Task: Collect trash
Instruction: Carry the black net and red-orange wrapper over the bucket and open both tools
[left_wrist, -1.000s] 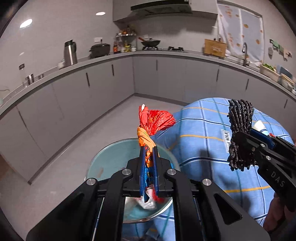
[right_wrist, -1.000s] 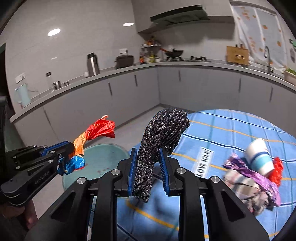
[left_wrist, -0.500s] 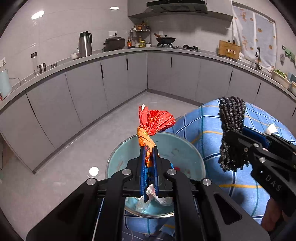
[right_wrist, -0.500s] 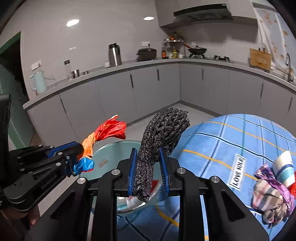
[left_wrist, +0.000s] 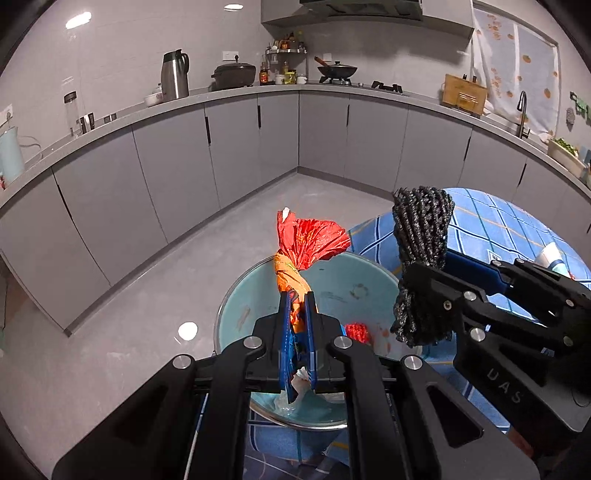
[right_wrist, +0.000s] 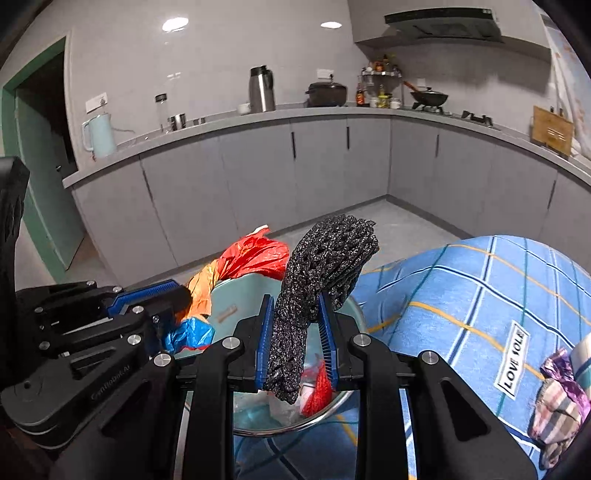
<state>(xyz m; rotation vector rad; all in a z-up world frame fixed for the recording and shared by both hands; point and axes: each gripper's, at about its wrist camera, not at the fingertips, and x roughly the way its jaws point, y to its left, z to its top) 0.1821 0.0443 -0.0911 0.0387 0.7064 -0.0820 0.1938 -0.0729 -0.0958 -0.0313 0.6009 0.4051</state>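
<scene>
My left gripper is shut on a twisted red, orange and blue plastic wrapper, held above a round teal bin; the gripper also shows in the right wrist view. My right gripper is shut on a black-and-grey foam net, which hangs over the bin's right side; the gripper also shows in the left wrist view holding the net. Red scraps and clear plastic lie inside the bin.
A blue checked tablecloth covers the table to the right, with a "LOVE SOLE" label, crumpled wrappers and a cup. Grey kitchen cabinets and bare floor lie beyond.
Both grippers have moved left, off the table and over the bin, each keeping its hold. The bin now sits directly under them.
</scene>
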